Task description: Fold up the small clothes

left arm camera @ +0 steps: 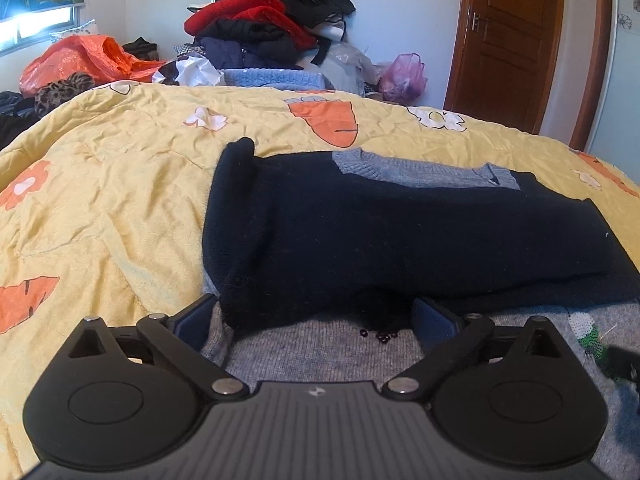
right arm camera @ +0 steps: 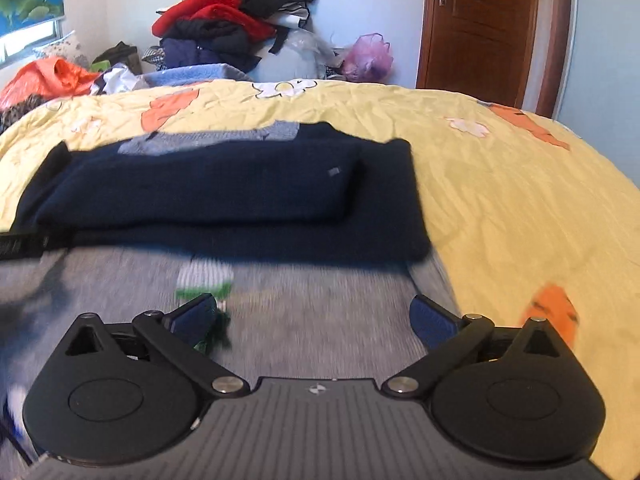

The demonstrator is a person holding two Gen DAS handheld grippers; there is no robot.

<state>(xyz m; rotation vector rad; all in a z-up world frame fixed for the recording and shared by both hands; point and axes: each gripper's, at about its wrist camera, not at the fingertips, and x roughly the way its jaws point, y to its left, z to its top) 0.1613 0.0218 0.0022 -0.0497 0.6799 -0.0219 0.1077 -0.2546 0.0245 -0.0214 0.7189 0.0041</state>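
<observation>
A small grey knit sweater [left arm camera: 320,356] lies flat on the yellow quilt [left arm camera: 120,200], its dark navy sleeves [left arm camera: 400,232] folded across the chest below the grey collar [left arm camera: 420,170]. My left gripper [left arm camera: 314,308] is open low over the grey hem area. The left sleeve's end lies between its blue pads [left arm camera: 434,318], which do not press on it. In the right wrist view the sweater [right arm camera: 224,192] appears blurred, with a green and white patch [right arm camera: 204,280] on the grey body. My right gripper [right arm camera: 314,304] is open over the grey knit, holding nothing.
At the back of the bed sits a tall pile of clothes [left arm camera: 272,20], with an orange plastic bag [left arm camera: 80,60] to its left and a pink bag [left arm camera: 404,76] to its right. A brown door [left arm camera: 508,40] stands at the right. Bare quilt [right arm camera: 520,200] spreads around the sweater.
</observation>
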